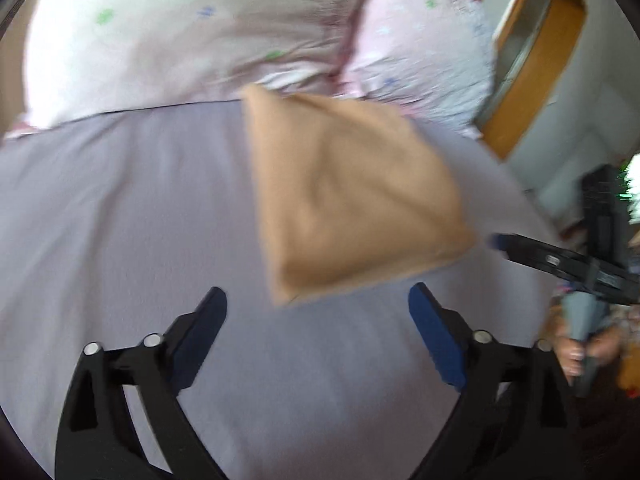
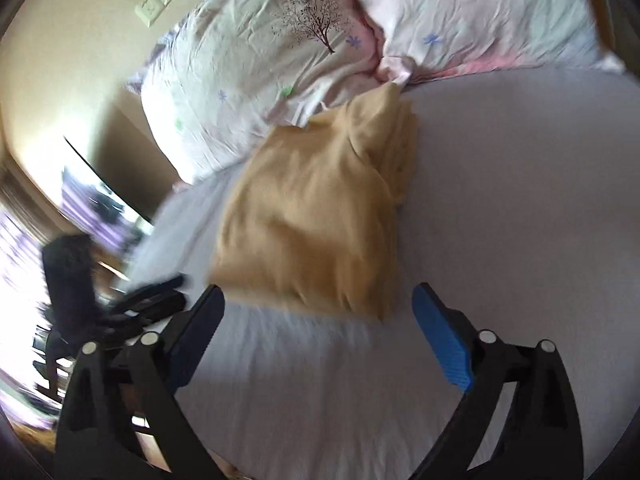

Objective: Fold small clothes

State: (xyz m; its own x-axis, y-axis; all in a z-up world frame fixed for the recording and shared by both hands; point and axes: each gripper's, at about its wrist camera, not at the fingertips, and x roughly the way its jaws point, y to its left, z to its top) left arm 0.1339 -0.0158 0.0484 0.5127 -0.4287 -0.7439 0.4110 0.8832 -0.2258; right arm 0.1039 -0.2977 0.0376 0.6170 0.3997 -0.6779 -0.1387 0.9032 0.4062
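A tan folded garment (image 1: 344,196) lies on the grey bed sheet (image 1: 120,208), its far corner near the pillows. It also shows in the right wrist view (image 2: 312,220) as a folded bundle. My left gripper (image 1: 318,308) is open and empty, just short of the garment's near corner. My right gripper (image 2: 318,304) is open and empty, just in front of the garment's near edge. The right gripper also shows at the right edge of the left wrist view (image 1: 560,260), and the left gripper at the left of the right wrist view (image 2: 152,300).
Two pale floral pillows (image 2: 280,60) lie at the head of the bed behind the garment. A wooden door frame (image 1: 532,72) stands beyond the bed's right side. The bed's left edge (image 2: 160,232) drops to a wall and a bright window.
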